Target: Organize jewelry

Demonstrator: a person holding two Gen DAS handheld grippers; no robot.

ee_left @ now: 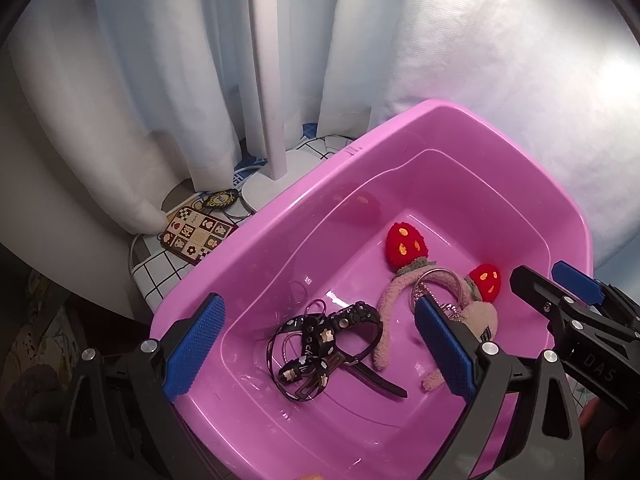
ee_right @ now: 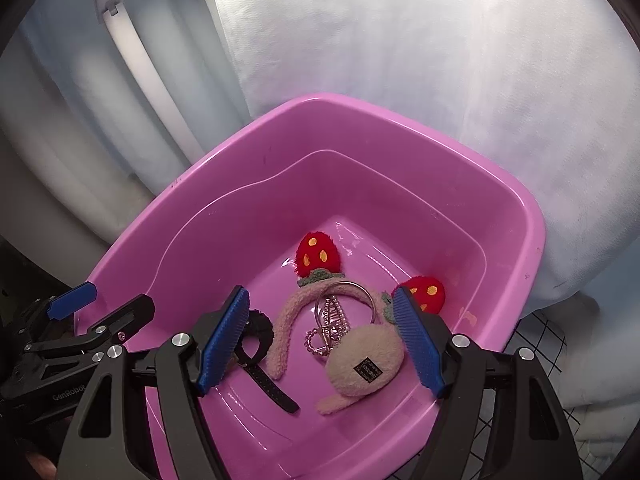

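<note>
Two empty grippers, left gripper (ee_left: 320,352) and right gripper (ee_right: 324,340), gape wide above the binned headband (ee_right: 288,320).

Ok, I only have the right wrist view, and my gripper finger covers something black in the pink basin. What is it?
Observer: A tangle of black straps with small pale charms, on the basin floor beside the fuzzy headband.
Operator: How is the left gripper lined up with it?
Observer: The left gripper is open, and in its own view the tangle sits between its fingers.
Operator: Anything outside the basin on that side?
Observer: A patterned card lies on the checked cloth near the white lamp base.
</note>
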